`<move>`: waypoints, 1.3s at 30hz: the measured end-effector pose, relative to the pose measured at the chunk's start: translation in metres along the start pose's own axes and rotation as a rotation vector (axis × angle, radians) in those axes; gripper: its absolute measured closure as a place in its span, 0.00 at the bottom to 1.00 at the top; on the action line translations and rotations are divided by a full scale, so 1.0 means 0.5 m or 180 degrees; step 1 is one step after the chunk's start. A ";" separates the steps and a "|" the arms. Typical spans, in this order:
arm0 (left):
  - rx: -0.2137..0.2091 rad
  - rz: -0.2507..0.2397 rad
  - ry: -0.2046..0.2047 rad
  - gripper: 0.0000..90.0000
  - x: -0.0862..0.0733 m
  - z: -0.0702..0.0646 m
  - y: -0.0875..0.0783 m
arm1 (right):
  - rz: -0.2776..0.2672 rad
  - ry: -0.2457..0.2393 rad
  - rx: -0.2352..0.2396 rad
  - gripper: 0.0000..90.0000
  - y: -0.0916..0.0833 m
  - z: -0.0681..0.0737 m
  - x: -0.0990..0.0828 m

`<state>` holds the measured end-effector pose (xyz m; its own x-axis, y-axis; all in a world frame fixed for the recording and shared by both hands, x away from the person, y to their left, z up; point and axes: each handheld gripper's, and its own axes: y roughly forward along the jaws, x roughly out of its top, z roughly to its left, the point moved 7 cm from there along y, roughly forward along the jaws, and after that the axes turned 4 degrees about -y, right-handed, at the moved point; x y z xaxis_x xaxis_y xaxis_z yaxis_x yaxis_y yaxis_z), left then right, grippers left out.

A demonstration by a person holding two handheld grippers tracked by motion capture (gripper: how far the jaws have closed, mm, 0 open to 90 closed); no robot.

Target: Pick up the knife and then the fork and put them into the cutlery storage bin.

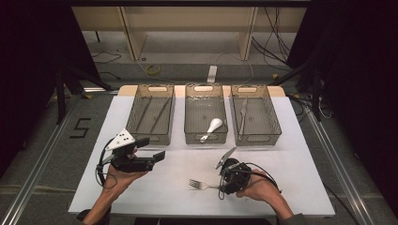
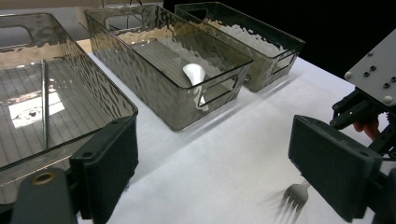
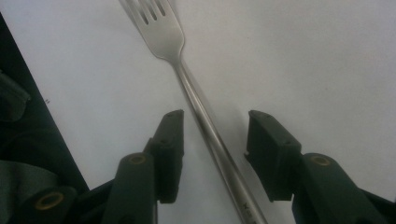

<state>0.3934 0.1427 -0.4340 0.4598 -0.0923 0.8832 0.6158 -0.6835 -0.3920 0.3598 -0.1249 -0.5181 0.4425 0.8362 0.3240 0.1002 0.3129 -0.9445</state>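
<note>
We see a white table [image 1: 291, 154] with three clear, ribbed plastic bins set side by side along its far half. The left bin [image 1: 151, 114] holds a couple of thin, dark rods lying lengthwise; in the left gripper view this bin [image 2: 42, 93] sits closest, just beyond the near jaw. The middle bin [image 1: 205, 114] holds a white spoon [image 1: 212, 127], which also shows through the bin wall in the left gripper view [image 2: 195, 77]. The right bin [image 1: 255, 114] holds a slim piece of metal cutlery lying lengthwise, too small for us to name surely. Nearer to us, the left gripper [image 1: 152, 150] rests in the left hand [image 1: 119, 177] over the table's left side, pointing across toward the middle; its jaws stand wide apart with nothing between them. The right gripper [image 1: 224, 180] sits in the right hand [image 1: 260, 190] at the table's near right, aimed toward the left. Its jaws are partly spread and clear of everything. The fork [image 1: 201, 185] lies flat on the bare table in front of the middle bin, well apart from it, tines pointing left. In the right gripper view the fork [image 3: 187, 79] runs its handle straight between the two pads, a gap on each side, neither pad touching it.
</note>
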 end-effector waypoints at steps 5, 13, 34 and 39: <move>-0.0002 -0.0002 -0.0014 0.17 0.000 0.002 -0.001 | 0.0066 -0.0012 0.0028 0.70 0.010 0.003 -0.001; -0.0003 -0.0002 0.0000 0.17 0.000 0.000 -0.001 | 0.0125 -0.0033 -0.0015 0.77 0.015 0.001 -0.003; -0.0002 0.0008 0.0019 0.17 0.000 0.001 -0.003 | 0.0198 -0.0211 -0.0126 0.82 0.017 0.007 -0.001; -0.0001 0.0014 0.0022 0.17 -0.001 0.000 -0.002 | 0.0186 -0.0215 -0.0138 0.82 0.018 0.009 -0.001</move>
<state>0.3927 0.1434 -0.4340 0.4580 -0.1004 0.8833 0.6136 -0.6832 -0.3958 0.3567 -0.1203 -0.5264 0.3876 0.8814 0.2699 0.1151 0.2442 -0.9629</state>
